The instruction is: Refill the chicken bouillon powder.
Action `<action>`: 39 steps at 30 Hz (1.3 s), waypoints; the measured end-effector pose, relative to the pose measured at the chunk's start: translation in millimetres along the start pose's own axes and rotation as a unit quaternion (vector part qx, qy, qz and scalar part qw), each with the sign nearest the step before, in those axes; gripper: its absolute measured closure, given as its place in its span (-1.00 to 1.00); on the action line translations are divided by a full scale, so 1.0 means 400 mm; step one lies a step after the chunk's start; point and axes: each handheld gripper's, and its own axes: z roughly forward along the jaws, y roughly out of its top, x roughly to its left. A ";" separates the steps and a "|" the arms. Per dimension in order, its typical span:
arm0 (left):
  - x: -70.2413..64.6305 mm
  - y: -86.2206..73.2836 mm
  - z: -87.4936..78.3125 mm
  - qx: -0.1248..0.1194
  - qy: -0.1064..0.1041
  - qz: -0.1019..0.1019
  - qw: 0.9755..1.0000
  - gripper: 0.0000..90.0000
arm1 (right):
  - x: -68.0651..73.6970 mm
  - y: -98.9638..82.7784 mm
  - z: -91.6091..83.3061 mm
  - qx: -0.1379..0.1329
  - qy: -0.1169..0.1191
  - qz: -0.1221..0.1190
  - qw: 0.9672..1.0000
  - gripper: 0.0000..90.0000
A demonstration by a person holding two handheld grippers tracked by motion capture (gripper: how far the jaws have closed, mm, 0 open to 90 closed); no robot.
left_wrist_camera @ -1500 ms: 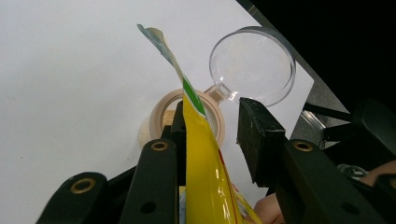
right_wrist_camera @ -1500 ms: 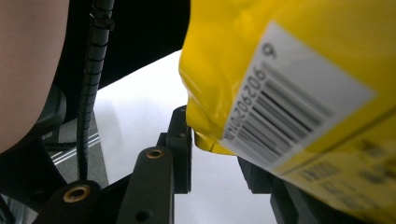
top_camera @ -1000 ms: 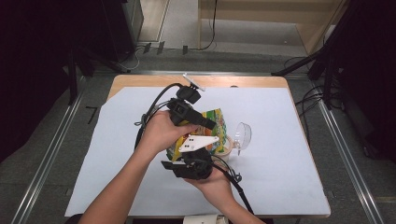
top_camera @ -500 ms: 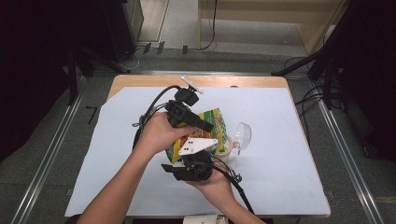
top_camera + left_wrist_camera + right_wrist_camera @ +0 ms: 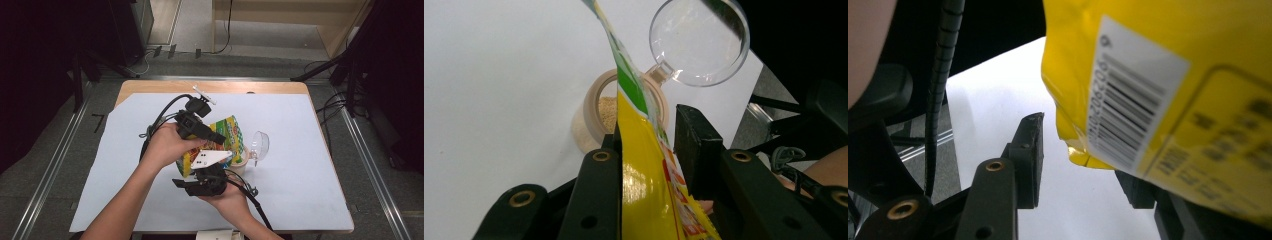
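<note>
Yellow packet (image 5: 226, 134) as before, left tool (image 5: 646, 145) tightening on it, right tool (image 5: 1083, 160) loosening.

A wooden table (image 5: 150, 87) under a pale blue sheet (image 5: 310, 150) stands on grey floor (image 5: 50, 150). Metal rails (image 5: 45, 175) run at 3 and 9 o'clock; light wooden furniture (image 5: 280, 10) sits at 12, dark stands (image 5: 85, 55) at 10.

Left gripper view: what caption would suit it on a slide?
Yellow bag between the left gripper's jaws, above an open jar.
</note>
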 end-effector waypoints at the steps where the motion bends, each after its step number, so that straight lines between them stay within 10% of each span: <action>1: 0.001 -0.002 0.000 0.002 0.001 -0.001 1.000 0.63 | -0.001 -0.002 0.003 0.001 0.000 -0.002 1.000 0.28; 39: 0.041 -0.059 -0.055 0.012 -0.018 0.038 0.999 0.93 | -0.018 -0.037 0.049 0.019 0.001 0.008 1.000 -0.02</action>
